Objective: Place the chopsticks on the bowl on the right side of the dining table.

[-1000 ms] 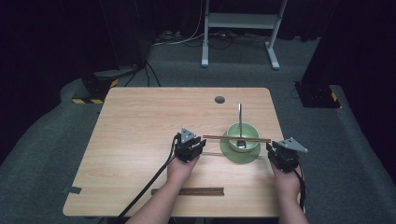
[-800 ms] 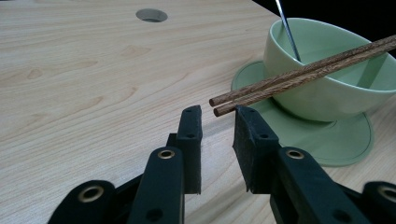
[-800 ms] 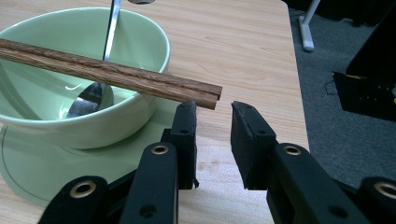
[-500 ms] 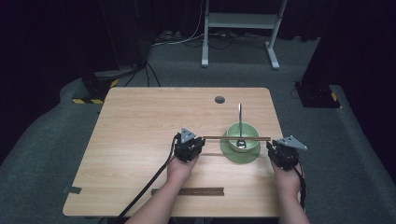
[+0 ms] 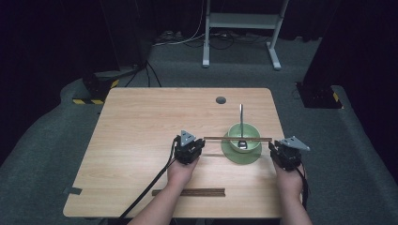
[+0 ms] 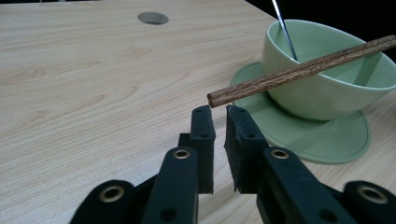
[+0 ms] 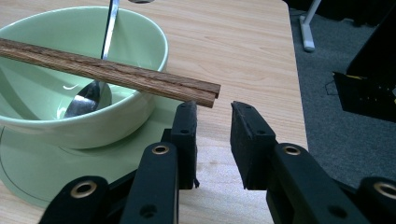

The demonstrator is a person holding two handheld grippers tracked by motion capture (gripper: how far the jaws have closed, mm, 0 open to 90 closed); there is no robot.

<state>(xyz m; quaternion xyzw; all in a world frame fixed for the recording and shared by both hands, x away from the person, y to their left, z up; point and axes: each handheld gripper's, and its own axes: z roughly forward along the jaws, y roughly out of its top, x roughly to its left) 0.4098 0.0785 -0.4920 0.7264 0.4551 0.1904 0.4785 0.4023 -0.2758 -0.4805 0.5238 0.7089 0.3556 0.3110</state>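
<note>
A pair of brown wooden chopsticks [image 5: 237, 138] lies across the rim of a pale green bowl [image 5: 252, 131] on a matching saucer [image 5: 234, 157]. A metal spoon [image 5: 241, 117] leans in the bowl. My left gripper [image 5: 201, 143] sits just left of the chopsticks' left end [image 6: 219, 98]. Its jaws have just been closing and stand shut [image 6: 219, 109] with nothing between them. My right gripper [image 5: 273, 147] is at the chopsticks' right end [image 7: 205, 95]. It is open [image 7: 215, 105], holds nothing, and the sticks' tip hangs just above its left finger [image 7: 184, 126].
A second pair of chopsticks [image 5: 187, 192] lies near the table's front edge between the person's forearms. A round cable hole [image 5: 220, 100] is in the wooden table [image 5: 141, 131] at the back. Dark floor and a metal stand [image 5: 239, 18] lie beyond.
</note>
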